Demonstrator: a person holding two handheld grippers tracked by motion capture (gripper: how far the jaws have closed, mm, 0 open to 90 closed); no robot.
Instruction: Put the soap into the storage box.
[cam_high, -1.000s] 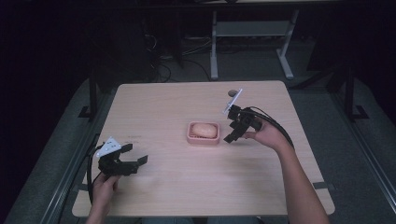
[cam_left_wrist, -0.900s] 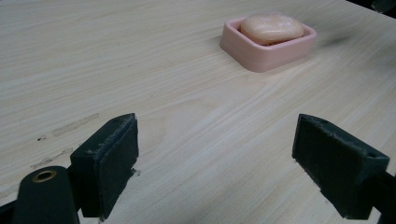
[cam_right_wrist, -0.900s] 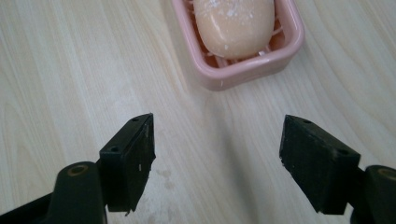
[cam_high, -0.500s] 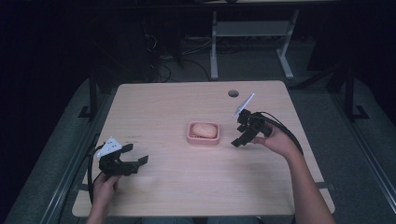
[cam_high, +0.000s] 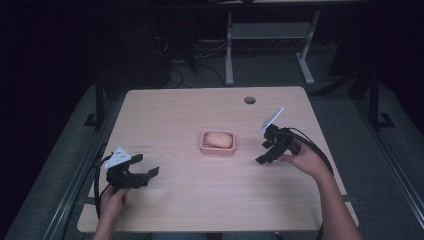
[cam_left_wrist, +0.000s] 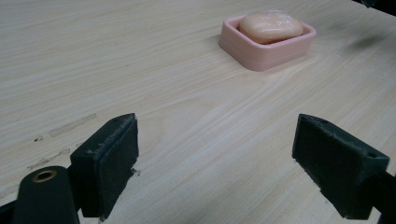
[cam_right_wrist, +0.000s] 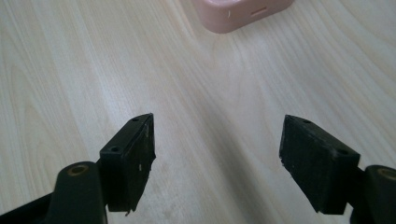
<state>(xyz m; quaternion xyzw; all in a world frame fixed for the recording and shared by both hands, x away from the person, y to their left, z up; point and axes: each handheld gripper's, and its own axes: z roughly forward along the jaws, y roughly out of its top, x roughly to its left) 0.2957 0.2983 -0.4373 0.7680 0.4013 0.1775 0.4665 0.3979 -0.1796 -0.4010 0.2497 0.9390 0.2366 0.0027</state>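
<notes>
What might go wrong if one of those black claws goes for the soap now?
The soap sits rounded and proud of its pink dish, so it could squirt out of a squeeze. The dish looks light and loose on the table; a jaw of the open right gripper, just beside it, could shove it.

A light wooden table (cam_high: 190, 200) with a round cable hole (cam_high: 249, 100) at its far right stands on grey floor (cam_high: 350, 115) — beyond, dim, a white desk frame (cam_high: 270, 35) and tangled cables (cam_high: 170, 75).
</notes>
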